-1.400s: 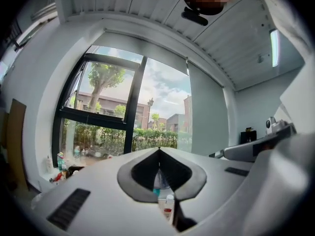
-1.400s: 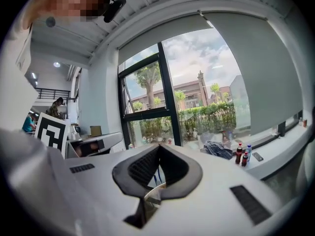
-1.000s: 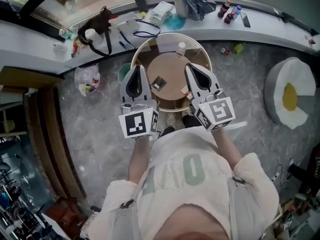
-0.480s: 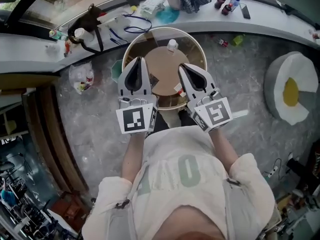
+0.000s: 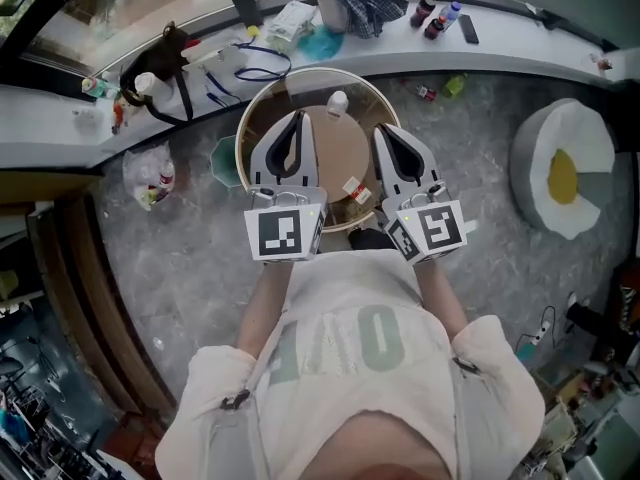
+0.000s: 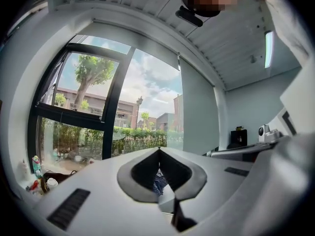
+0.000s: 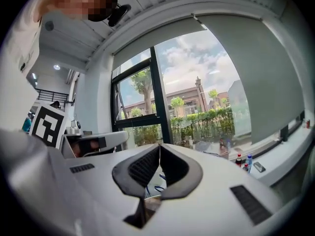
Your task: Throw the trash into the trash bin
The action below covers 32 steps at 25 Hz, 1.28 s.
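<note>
Left gripper (image 5: 297,118) and right gripper (image 5: 386,132): fingers closed together, empty, over round wood-rimmed glass bench (image 5: 262,90). Small white-and-red wrapper (image 5: 352,190) lies on the bench between them. Green plastic bin (image 5: 222,157) on floor at bench's 9 o'clock.

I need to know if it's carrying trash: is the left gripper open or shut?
Shut and empty: in its own view the left gripper has its jaw tips touching, with nothing between them.
</note>
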Motion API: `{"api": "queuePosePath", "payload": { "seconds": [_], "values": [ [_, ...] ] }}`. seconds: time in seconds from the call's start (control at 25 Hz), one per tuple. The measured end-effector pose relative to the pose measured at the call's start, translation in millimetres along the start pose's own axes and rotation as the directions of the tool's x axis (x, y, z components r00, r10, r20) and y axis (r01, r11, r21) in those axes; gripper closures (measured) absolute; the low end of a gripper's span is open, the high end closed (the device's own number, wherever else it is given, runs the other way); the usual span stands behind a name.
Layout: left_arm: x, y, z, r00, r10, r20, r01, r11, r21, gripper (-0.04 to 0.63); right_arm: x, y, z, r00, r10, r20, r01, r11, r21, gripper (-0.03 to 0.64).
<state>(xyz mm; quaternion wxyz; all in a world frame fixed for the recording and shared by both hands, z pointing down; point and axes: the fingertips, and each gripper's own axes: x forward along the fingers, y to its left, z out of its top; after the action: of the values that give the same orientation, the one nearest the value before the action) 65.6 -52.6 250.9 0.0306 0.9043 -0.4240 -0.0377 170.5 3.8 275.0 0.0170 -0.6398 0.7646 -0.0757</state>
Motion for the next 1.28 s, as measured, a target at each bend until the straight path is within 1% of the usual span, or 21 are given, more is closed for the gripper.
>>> {"api": "queuePosePath", "payload": {
  "seconds": [0.16, 0.32, 0.4, 0.44, 0.48, 0.52, 0.56, 0.6, 0.68, 0.72, 0.8, 0.84, 0.88, 0.92, 1.04, 1.16, 1.28],
  "values": [
    [7, -1, -3, 1.0, -0.023, -0.02, 0.023, 1.0, 0.012, 0.584, 4, -4, 3, 1.0, -0.018, 0.008, 0.018, 1.0, 0.003, 0.603],
    [20, -6, -17, 0.995, -0.054, -0.078, 0.057, 0.998, 0.033, 0.584, 4, -13, -3, 0.999, -0.036, -0.004, 0.037, 0.999, 0.023, 0.603],
    [27, -10, -29, 0.989, -0.08, -0.124, 0.088, 0.994, 0.058, 0.583, 2, -19, -11, 0.998, -0.055, -0.027, 0.056, 0.998, 0.038, 0.603],
    [31, -15, -35, 0.984, -0.101, -0.145, 0.11, 0.992, 0.056, 0.583, 1, -23, -17, 0.997, -0.067, -0.044, 0.069, 0.997, 0.046, 0.602],
    [35, -20, -42, 0.978, -0.127, -0.166, 0.135, 0.99, 0.039, 0.579, 0, -27, -23, 0.995, -0.079, -0.063, 0.082, 0.995, 0.055, 0.603],
    [40, -26, -53, 0.969, -0.157, -0.192, 0.163, 0.987, 0.013, 0.546, -2, -32, -29, 0.993, -0.089, -0.078, 0.094, 0.993, 0.064, 0.603],
    [47, -32, -67, 0.956, -0.187, -0.225, 0.188, 0.982, -0.014, 0.456, -3, -36, -34, 0.991, -0.099, -0.09, 0.106, 0.992, 0.07, 0.603],
    [54, -36, -83, 0.943, -0.211, -0.259, 0.208, 0.977, -0.041, 0.397, -5, -41, -37, 0.989, -0.111, -0.097, 0.118, 0.99, 0.074, 0.603],
    [71, -41, -119, 0.913, -0.246, -0.326, 0.227, 0.969, -0.095, 0.34, -8, -52, -43, 0.985, -0.138, -0.106, 0.147, 0.986, 0.083, 0.603],
    [79, -44, -140, 0.894, -0.264, -0.363, 0.235, 0.964, -0.123, 0.328, -11, -57, -46, 0.982, -0.153, -0.111, 0.164, 0.982, 0.091, 0.603],
    [93, -51, -184, 0.844, -0.302, -0.444, 0.252, 0.953, -0.17, 0.327, -20, -67, -54, 0.974, -0.186, -0.127, 0.2, 0.974, 0.106, 0.603],
    [100, -53, -205, 0.818, -0.312, -0.482, 0.256, 0.95, -0.181, 0.327, -25, -71, -59, 0.97, -0.201, -0.139, 0.217, 0.97, 0.11, 0.603],
    [108, -53, -225, 0.798, -0.311, -0.516, 0.252, 0.95, -0.184, 0.327, -28, -75, -64, 0.965, -0.215, -0.151, 0.233, 0.966, 0.112, 0.603],
    [116, -50, -243, 0.784, -0.301, -0.543, 0.241, 0.954, -0.18, 0.328, -30, -78, -69, 0.96, -0.227, -0.162, 0.247, 0.962, 0.114, 0.603],
    [135, -36, -291, 0.756, -0.241, -0.609, 0.194, 0.971, -0.142, 0.327, -34, -87, -80, 0.948, -0.255, -0.189, 0.28, 0.952, 0.12, 0.603],
    [142, -23, -336, 0.713, -0.181, -0.677, 0.157, 0.983, -0.096, 0.327, -35, -95, -90, 0.938, -0.273, -0.215, 0.303, 0.945, 0.124, 0.603],
    [142, -14, -370, 0.674, -0.146, -0.725, 0.132, 0.988, -0.077, 0.327, -35, -101, -97, 0.929, -0.284, -0.235, 0.317, 0.942, 0.114, 0.603]
  ]
}}
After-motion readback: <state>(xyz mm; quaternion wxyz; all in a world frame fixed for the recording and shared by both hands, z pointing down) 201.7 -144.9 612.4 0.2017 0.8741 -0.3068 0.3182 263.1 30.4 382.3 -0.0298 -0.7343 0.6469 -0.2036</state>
